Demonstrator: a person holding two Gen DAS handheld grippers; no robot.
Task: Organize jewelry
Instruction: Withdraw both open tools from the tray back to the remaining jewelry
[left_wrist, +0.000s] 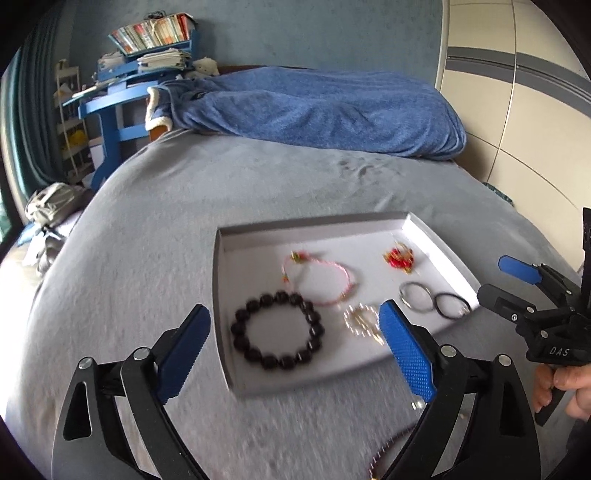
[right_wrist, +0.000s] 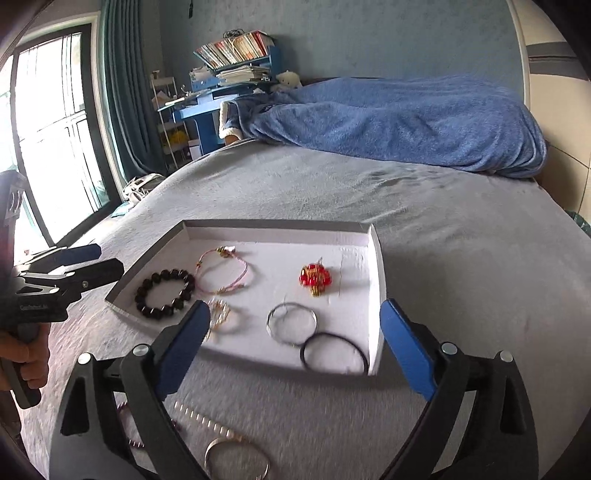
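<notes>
Both grippers, left gripper (left_wrist: 295, 354) and right gripper (right_wrist: 295, 354), are held wide open, jaws empty. A silver metal bangle (right_wrist: 236, 459) lies on the grey bed (right_wrist: 443, 258) at six o'clock; it is best pinched across its rim, then carried to the shallow white cardboard tray (right_wrist: 376, 295).

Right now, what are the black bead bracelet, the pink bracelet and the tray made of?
Black bead bracelet: round glossy beads with small highlights, probably polished stone, wood or glass; the look leaves it open. Pink bracelet: thin and matte, looks like braided cord with small gold-coloured bits. Tray: flat white inside, grey outside, folded corners, likely cardboard.
</notes>
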